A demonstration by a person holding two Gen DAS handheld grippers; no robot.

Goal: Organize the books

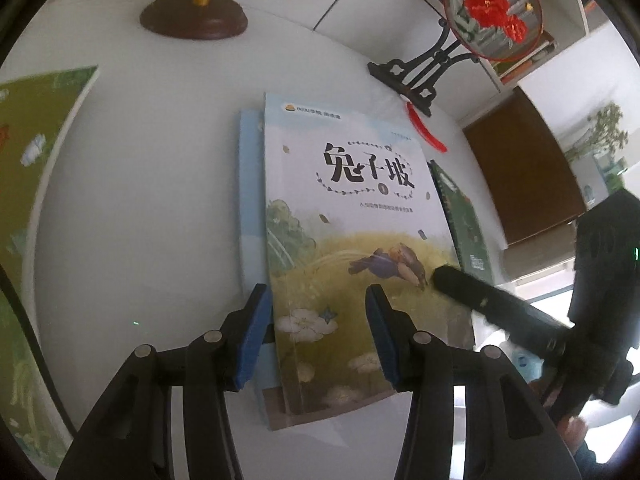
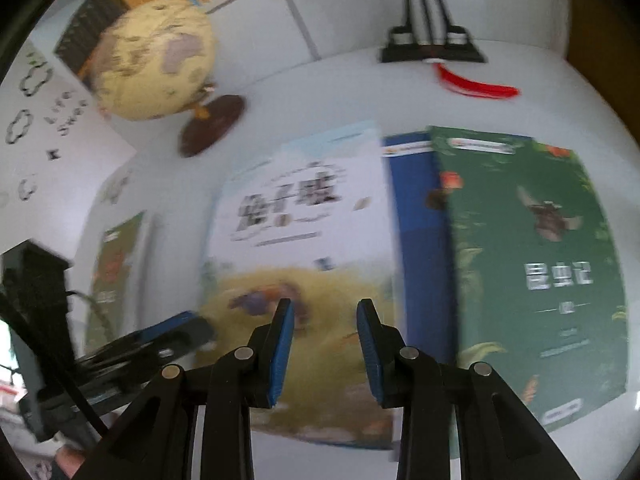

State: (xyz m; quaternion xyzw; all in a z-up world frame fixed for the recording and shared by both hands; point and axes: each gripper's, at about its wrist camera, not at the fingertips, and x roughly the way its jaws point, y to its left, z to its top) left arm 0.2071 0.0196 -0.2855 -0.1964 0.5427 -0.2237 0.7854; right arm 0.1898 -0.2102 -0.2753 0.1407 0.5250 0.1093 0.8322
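A pale-blue rabbit-cover book point(image 1: 352, 240) lies on top of a stack on the white table, also in the right wrist view point(image 2: 304, 240). A light-blue book point(image 1: 250, 184) shows under it at the left. A dark-green insect book point(image 2: 528, 264) lies beside it at the right, over a blue book point(image 2: 412, 208); its edge shows in the left wrist view point(image 1: 460, 220). My left gripper point(image 1: 316, 336) is open, its jaws astride the top book's spine edge. My right gripper point(image 2: 324, 348) is open above the book's lower part and shows in the left wrist view point(image 1: 480, 300).
A globe point(image 2: 156, 60) on a brown base point(image 1: 194, 16) stands at the back. A round red-flower fan point(image 1: 494, 8) on a black stand point(image 2: 430, 44) with a red tassel point(image 2: 476, 86) is behind the books. Another green book point(image 1: 36, 152) lies at the far left.
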